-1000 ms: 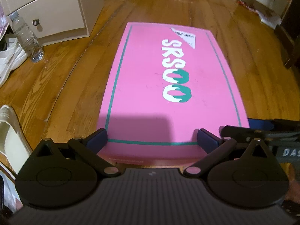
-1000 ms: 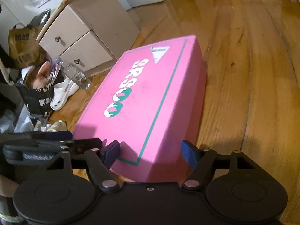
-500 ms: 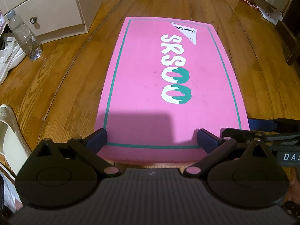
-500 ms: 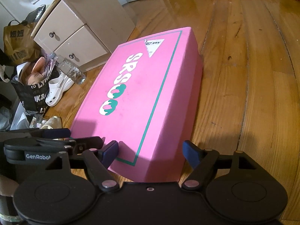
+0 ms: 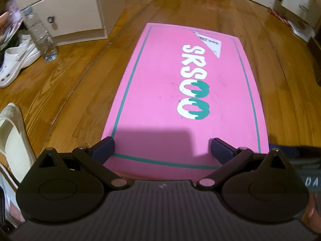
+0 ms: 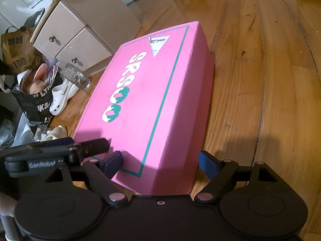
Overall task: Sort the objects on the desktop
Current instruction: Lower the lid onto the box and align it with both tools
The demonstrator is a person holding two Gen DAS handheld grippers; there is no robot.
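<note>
A large pink box (image 5: 186, 100) with white and green letters "SRSOO" and a green border lies closed on the wooden floor. It also shows in the right wrist view (image 6: 148, 108). My left gripper (image 5: 162, 150) is open and empty above the box's near end. My right gripper (image 6: 160, 160) is open and empty over the box's near right corner. The left gripper's fingers (image 6: 60, 148) show at the left of the right wrist view.
A cream drawer cabinet (image 5: 60, 10) stands at the far left, with a plastic water bottle (image 5: 39, 34) and a white clog (image 5: 14, 60) beside it. A cream shoe (image 5: 12, 136) lies near left. A black shopping bag (image 6: 36, 100) and a brown paper bag (image 6: 14, 52) stand left.
Both grippers have shifted slightly over the near end of the box, and the views now show more of the room. The box stays closed and both grippers stay open.
</note>
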